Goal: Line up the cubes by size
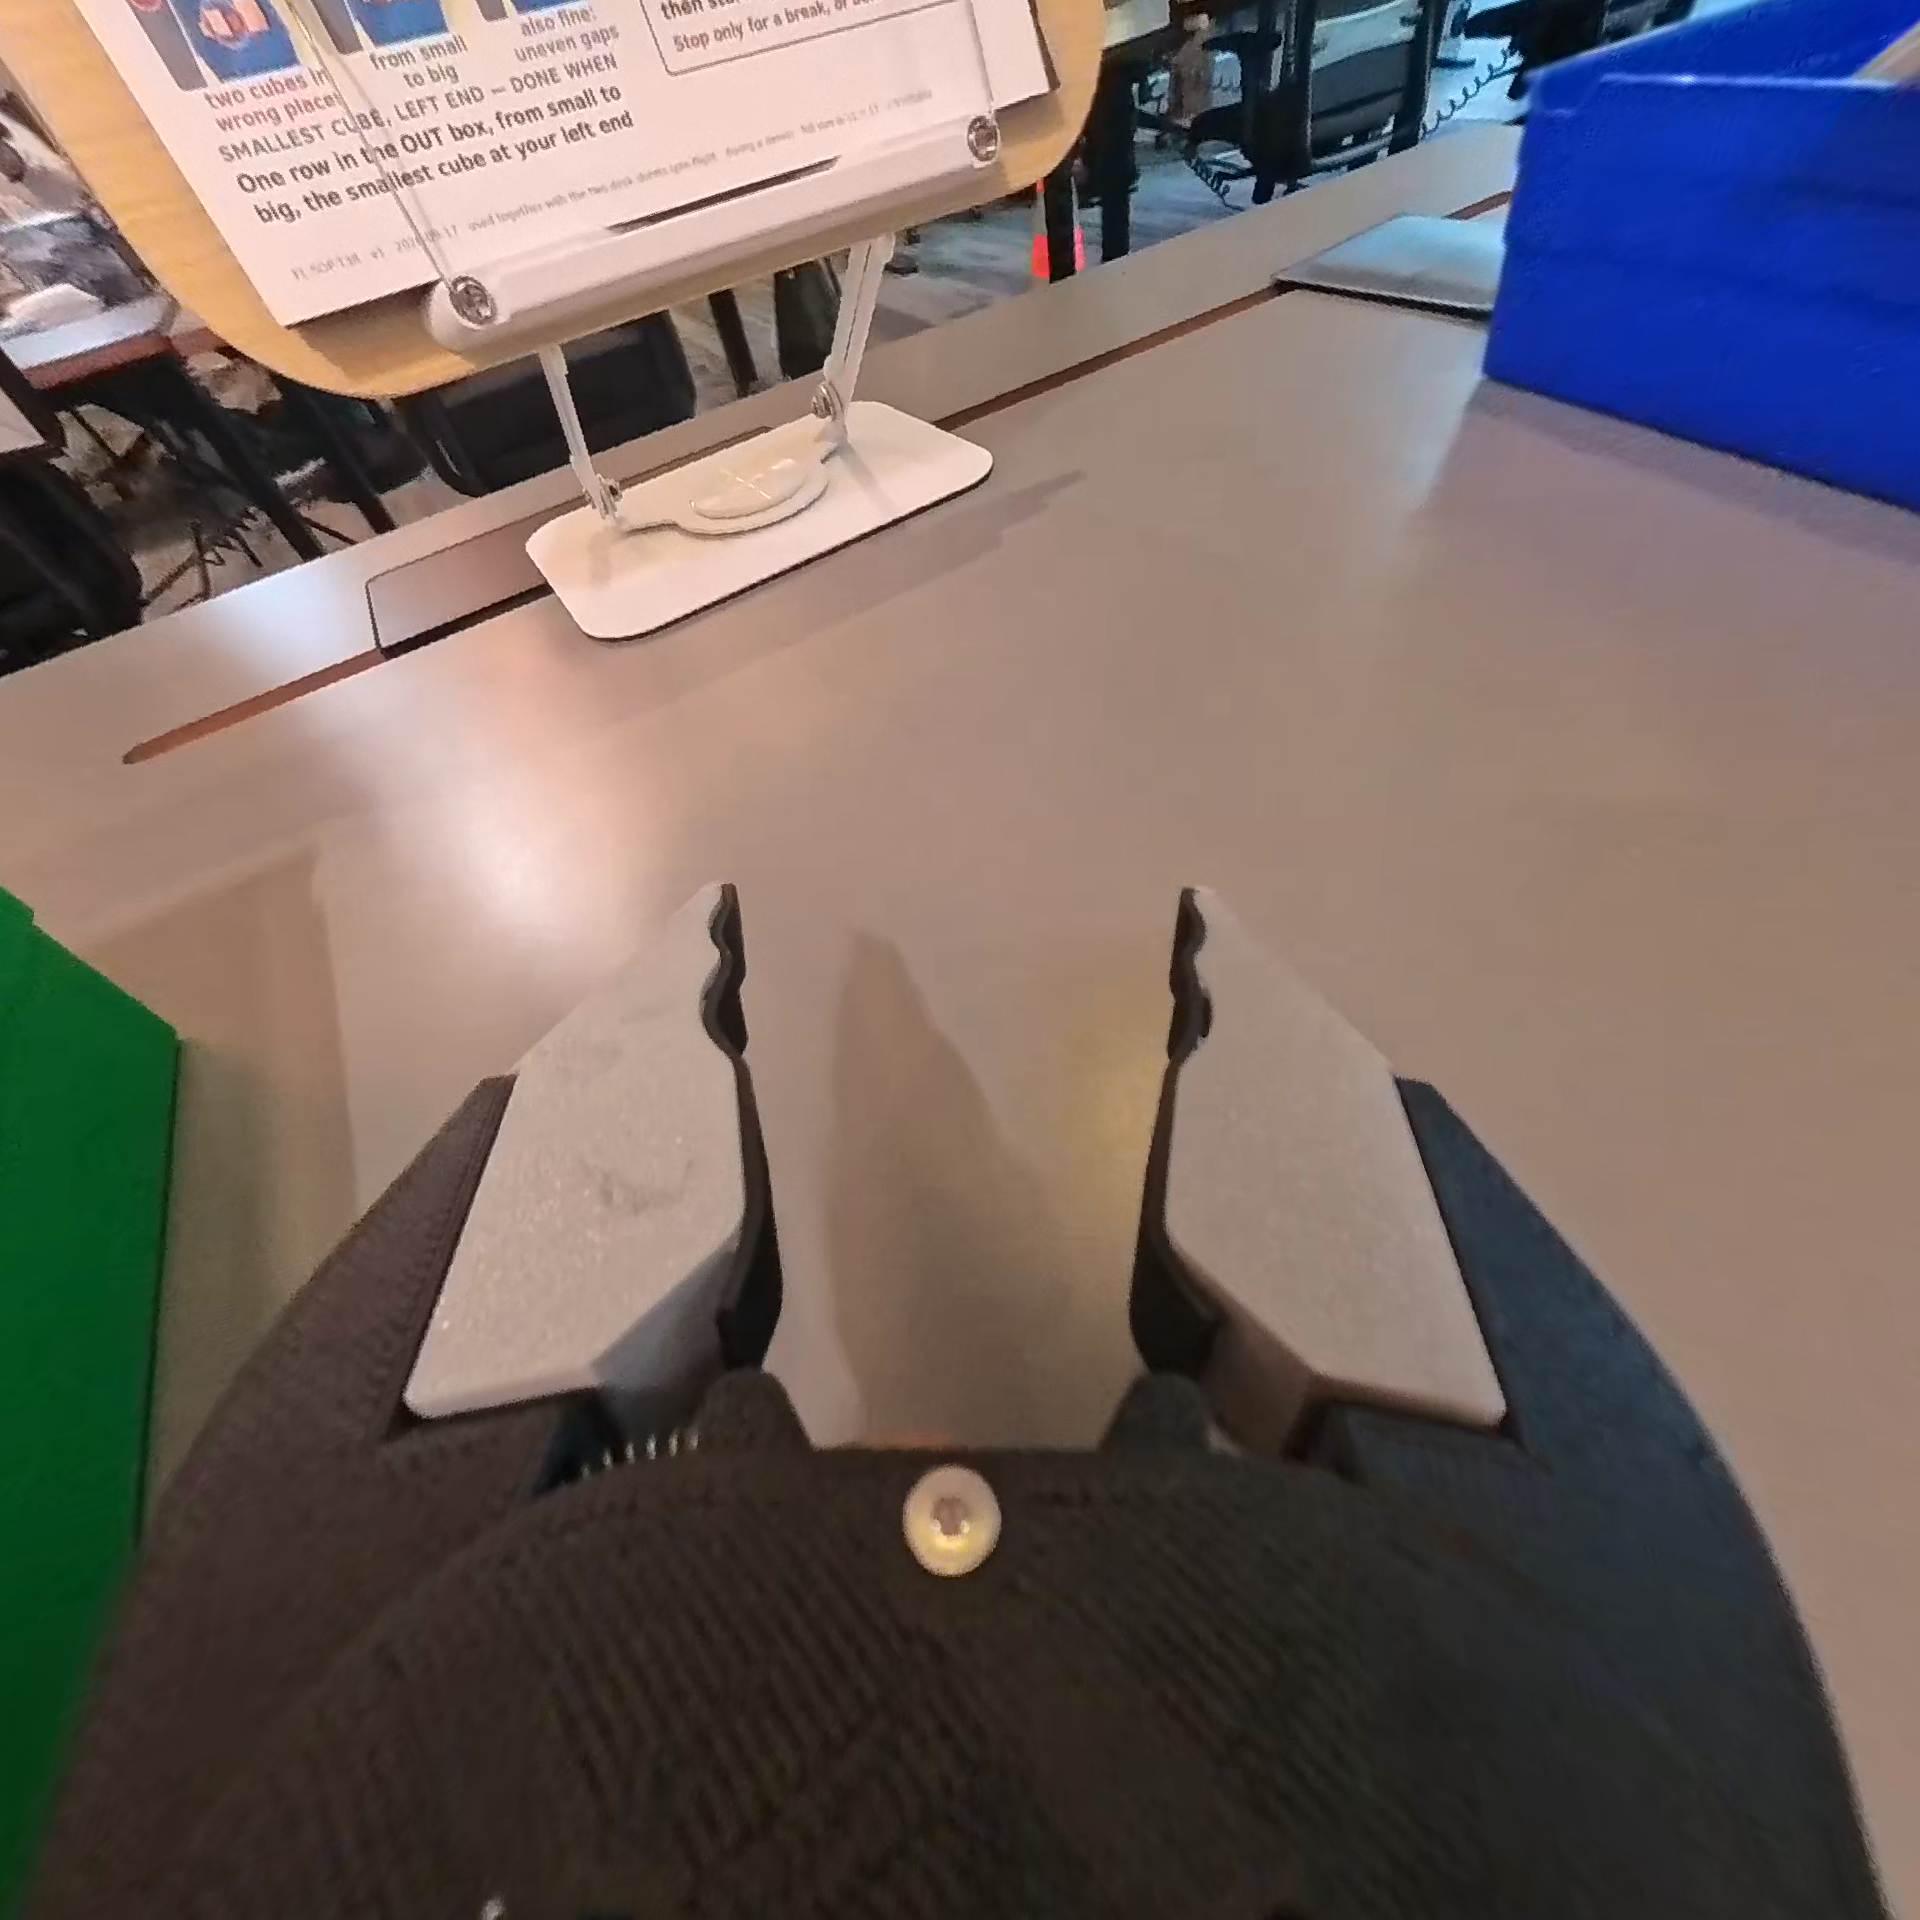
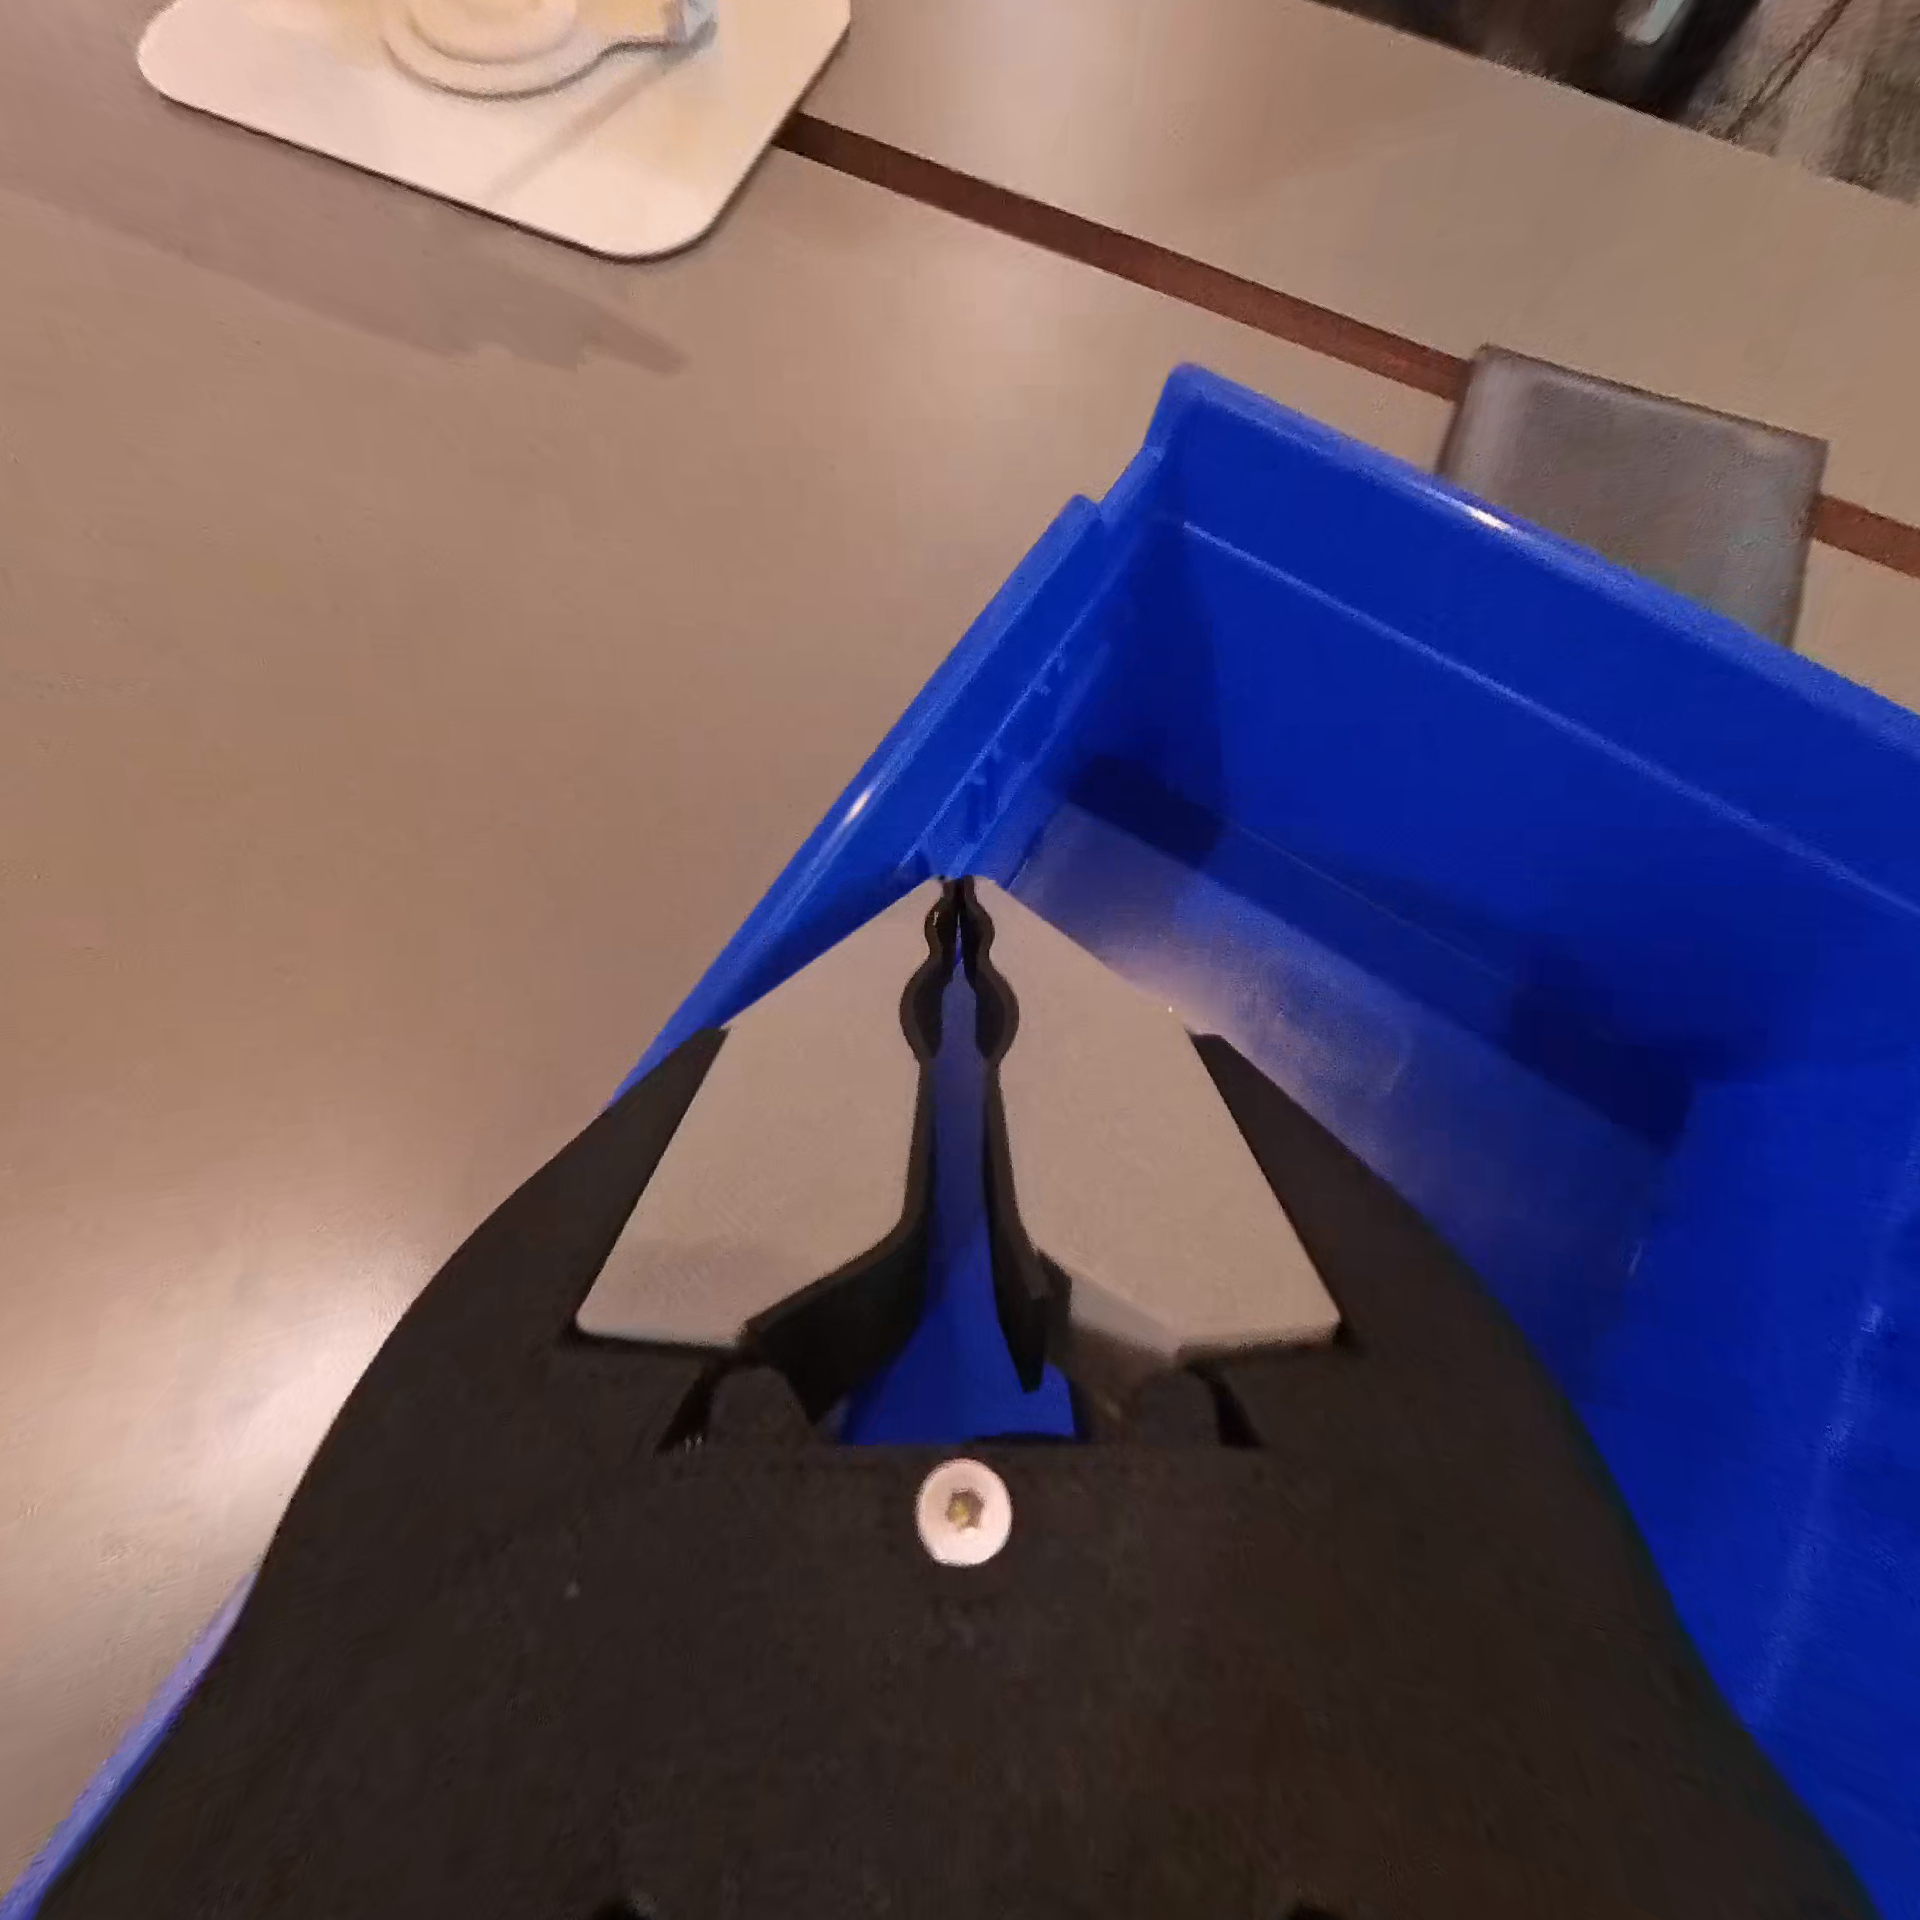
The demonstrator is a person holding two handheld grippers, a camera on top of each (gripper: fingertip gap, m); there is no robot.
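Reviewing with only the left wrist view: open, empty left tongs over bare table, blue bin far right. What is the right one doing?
Observer: The right tongs are shut, tips together, with no cube between them.
Operator: Where are they relative to the bin?
Observer: They are at the blue bin, directly above its side wall and pointing along it toward the far corner. The part of the bin's inside that shows holds no cube.
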